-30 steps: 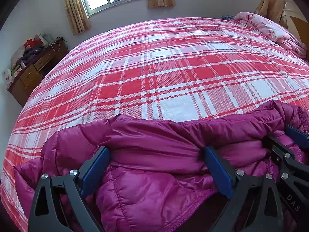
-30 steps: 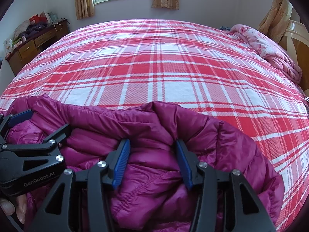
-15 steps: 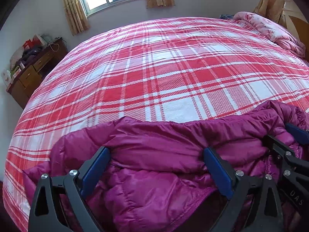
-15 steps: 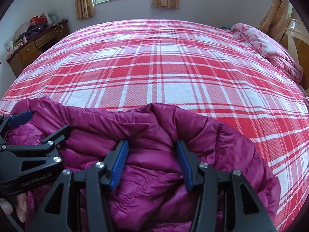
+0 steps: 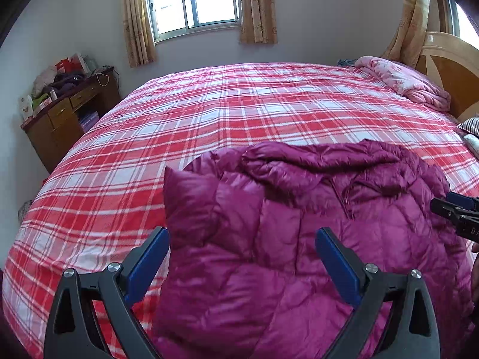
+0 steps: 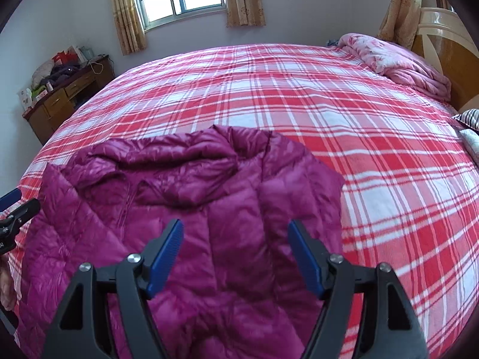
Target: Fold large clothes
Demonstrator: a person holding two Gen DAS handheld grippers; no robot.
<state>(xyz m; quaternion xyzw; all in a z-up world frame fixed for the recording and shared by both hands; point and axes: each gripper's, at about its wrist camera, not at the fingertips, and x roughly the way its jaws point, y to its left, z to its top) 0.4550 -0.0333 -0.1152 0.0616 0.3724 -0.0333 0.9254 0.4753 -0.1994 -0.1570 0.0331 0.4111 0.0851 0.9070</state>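
A magenta quilted down jacket (image 5: 299,224) lies spread on the red plaid bed, collar and hood end away from me; it also shows in the right wrist view (image 6: 209,209). My left gripper (image 5: 242,257) is open and empty, raised above the jacket's left part. My right gripper (image 6: 236,248) is open and empty, raised above the jacket's right part. The right gripper's tip shows at the right edge of the left wrist view (image 5: 458,212); the left gripper's tip shows at the left edge of the right wrist view (image 6: 15,209).
The red and white plaid bedspread (image 5: 239,113) covers a large bed. A pink bundled quilt (image 5: 401,80) lies at the far right by the wooden headboard (image 5: 449,68). A cluttered wooden desk (image 5: 66,110) stands at the left wall. A window (image 5: 191,0) is behind.
Both grippers have let go of the jacket and drawn up and back. The jacket, bunched in the jaws before, now lies flatter on the bed.
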